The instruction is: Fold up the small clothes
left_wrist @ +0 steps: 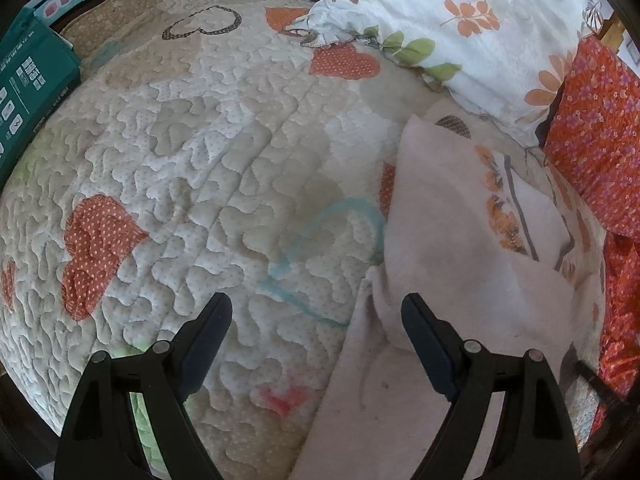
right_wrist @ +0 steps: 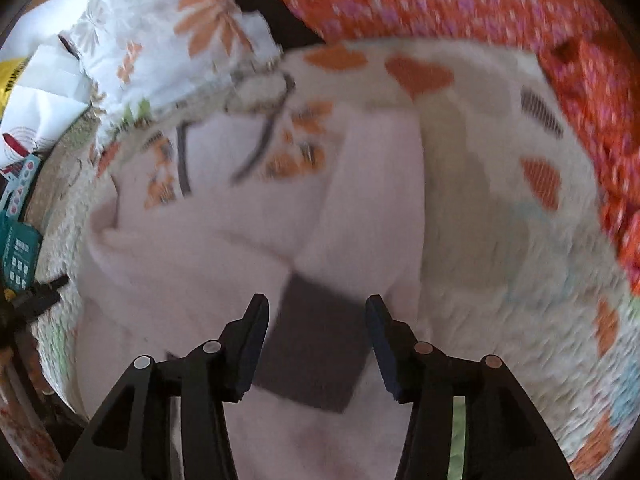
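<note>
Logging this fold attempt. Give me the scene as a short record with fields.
surface: quilt with heart patches
garment: pale pink cloth with orange print, lying rumpled on the quilt
dark patch: grey rectangle on the cloth, between the right fingers
left gripper: open, at the cloth's edge, holding nothing
right gripper: open, over the cloth
nearby: floral pillow, teal box

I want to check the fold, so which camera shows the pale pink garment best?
The right wrist view, though blurred: the pale pink garment fills the middle, with its dark patch between the open fingers. The left wrist view is sharper but catches only its edge on the quilt.
</note>
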The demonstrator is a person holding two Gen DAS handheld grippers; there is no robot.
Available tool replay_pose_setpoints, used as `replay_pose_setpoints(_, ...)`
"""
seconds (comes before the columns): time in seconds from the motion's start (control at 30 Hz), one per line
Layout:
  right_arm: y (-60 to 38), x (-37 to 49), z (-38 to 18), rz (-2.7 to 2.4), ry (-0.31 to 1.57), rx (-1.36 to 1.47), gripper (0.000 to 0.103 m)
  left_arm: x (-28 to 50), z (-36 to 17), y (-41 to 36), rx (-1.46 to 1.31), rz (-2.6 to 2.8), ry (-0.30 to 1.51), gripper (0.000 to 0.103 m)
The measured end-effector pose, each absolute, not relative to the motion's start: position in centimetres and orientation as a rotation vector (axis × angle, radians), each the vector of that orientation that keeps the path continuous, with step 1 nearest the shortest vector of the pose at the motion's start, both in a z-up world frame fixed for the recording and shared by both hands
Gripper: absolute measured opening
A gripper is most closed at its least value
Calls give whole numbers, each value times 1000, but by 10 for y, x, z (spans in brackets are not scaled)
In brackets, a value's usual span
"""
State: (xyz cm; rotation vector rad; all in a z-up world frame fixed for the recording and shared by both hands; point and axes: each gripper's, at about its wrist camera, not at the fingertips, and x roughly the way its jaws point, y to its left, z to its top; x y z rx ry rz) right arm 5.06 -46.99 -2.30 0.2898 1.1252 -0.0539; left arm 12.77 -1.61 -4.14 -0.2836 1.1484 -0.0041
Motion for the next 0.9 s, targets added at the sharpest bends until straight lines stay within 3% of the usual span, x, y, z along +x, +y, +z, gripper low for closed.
replay_pose_setpoints(0.03,-468,48,-30,-51,1136,289,48,128,-41,-17,-280,-1,1147,86)
replay_pose_setpoints(0.07,-465,47,-38,-45,1154,285,34,128,-41,-17,-273,3,1144,86)
replay_pose_setpoints(0.1,-462,46,-43,-44,1175,261,9,128,-41,-18,-260,10,1141,86)
replay_pose_setpoints(0.2,-460,43,-32,-52,1141,197,7,130,-42,-18,-237,24,1137,86)
replay_pose_setpoints(0.33,-482,46,-10,-162,1051,217,7,133,-47,-17,-242,32,1162,86)
replay_pose_setpoints(0.47,-489,50,-25,-266,1082,149,9,130,-47,-22,-218,7,1168,86)
replay_pose_setpoints(0.63,-496,17,-25,-264,1029,305,36,128,-53,-20,-203,9,1192,86)
replay_pose_setpoints(0.9,-529,-66,-39,-357,1001,537,45,116,-64,-27,-227,-64,1245,86)
